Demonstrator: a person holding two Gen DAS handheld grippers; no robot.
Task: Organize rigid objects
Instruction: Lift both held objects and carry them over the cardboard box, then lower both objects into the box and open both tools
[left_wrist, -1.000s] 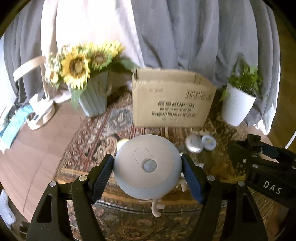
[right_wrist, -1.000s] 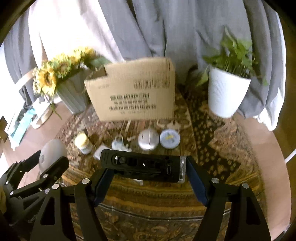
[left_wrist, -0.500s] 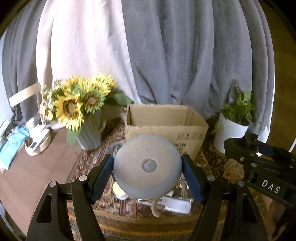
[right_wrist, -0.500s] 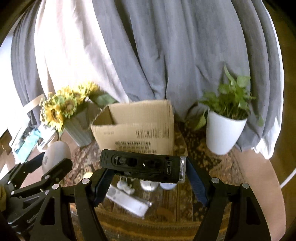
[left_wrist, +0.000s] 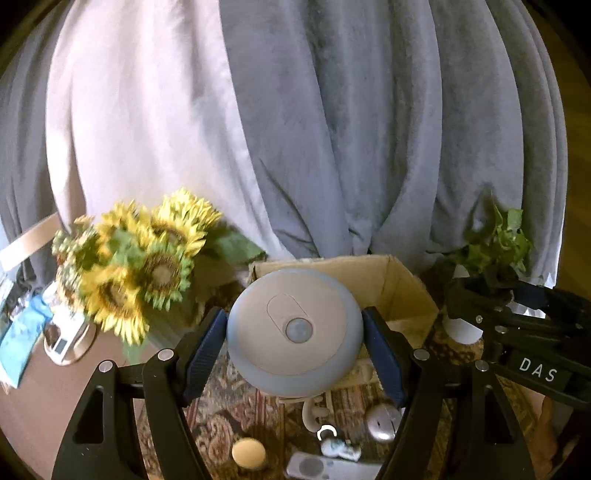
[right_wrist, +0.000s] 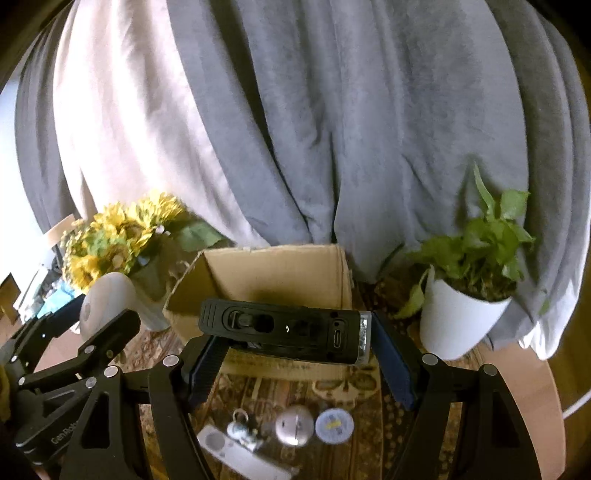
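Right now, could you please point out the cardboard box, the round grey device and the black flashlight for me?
cardboard box (right_wrist: 273, 269): right wrist view, on its inner back wall.
round grey device (left_wrist: 295, 328): left wrist view, on its flat face.
black flashlight (right_wrist: 284, 326): right wrist view, on the middle of its body.

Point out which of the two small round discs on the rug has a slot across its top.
The silver domed disc, left of the flat white disc, whose face shows yellowish marks but no slot.
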